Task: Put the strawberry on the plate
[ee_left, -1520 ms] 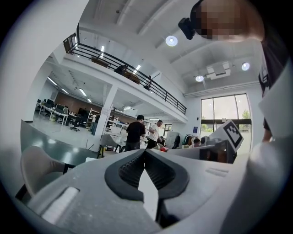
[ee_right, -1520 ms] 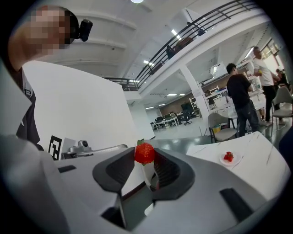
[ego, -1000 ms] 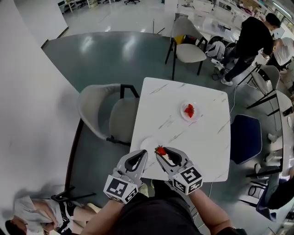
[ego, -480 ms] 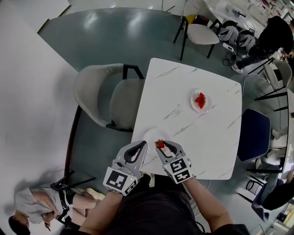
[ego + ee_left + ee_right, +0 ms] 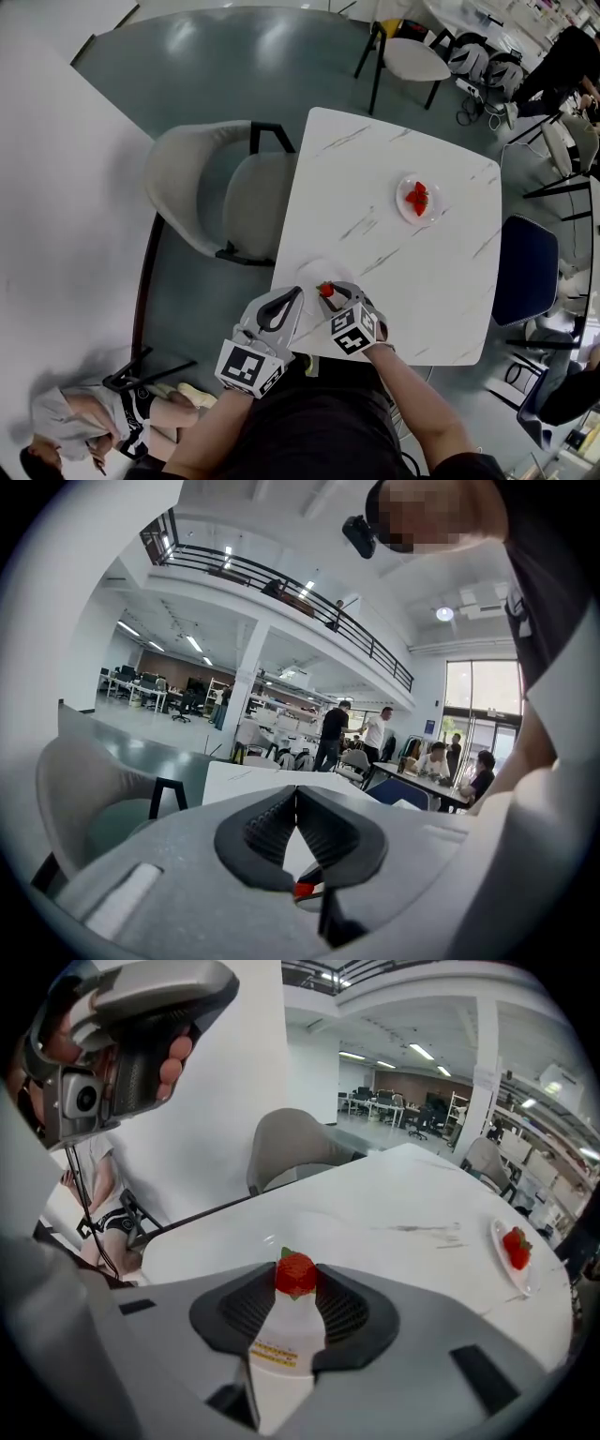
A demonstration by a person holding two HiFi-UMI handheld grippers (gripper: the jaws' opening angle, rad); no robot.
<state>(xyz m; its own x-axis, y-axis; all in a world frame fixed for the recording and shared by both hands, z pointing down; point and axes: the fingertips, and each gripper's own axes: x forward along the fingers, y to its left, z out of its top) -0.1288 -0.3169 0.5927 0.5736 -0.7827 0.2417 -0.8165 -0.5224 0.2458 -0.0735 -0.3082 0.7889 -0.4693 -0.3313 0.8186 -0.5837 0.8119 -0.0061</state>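
My right gripper [image 5: 327, 292] is shut on a red strawberry [image 5: 325, 290] with a green leaf, pinched at its fingertips. It hangs just over a white plate [image 5: 314, 273] at the near left corner of the white marble table [image 5: 441, 281]. In the right gripper view the strawberry [image 5: 296, 1272] sits between the dark pads, with the plate [image 5: 255, 1237] faint beneath it. My left gripper [image 5: 293, 297] is beside it on the left, at the table's edge, shut and holding nothing; its pads [image 5: 319, 822] meet in the left gripper view.
A second small plate [image 5: 404, 208] holding strawberries [image 5: 417, 198] lies toward the table's far right, also seen in the right gripper view as a plate [image 5: 511, 1269]. A grey shell chair [image 5: 202, 202] stands left of the table, a dark blue chair [image 5: 523, 281] on its right.
My right gripper has turned and edged left with the strawberry, staying over the near plate. The left gripper has hardly moved. The head view has shifted slightly.
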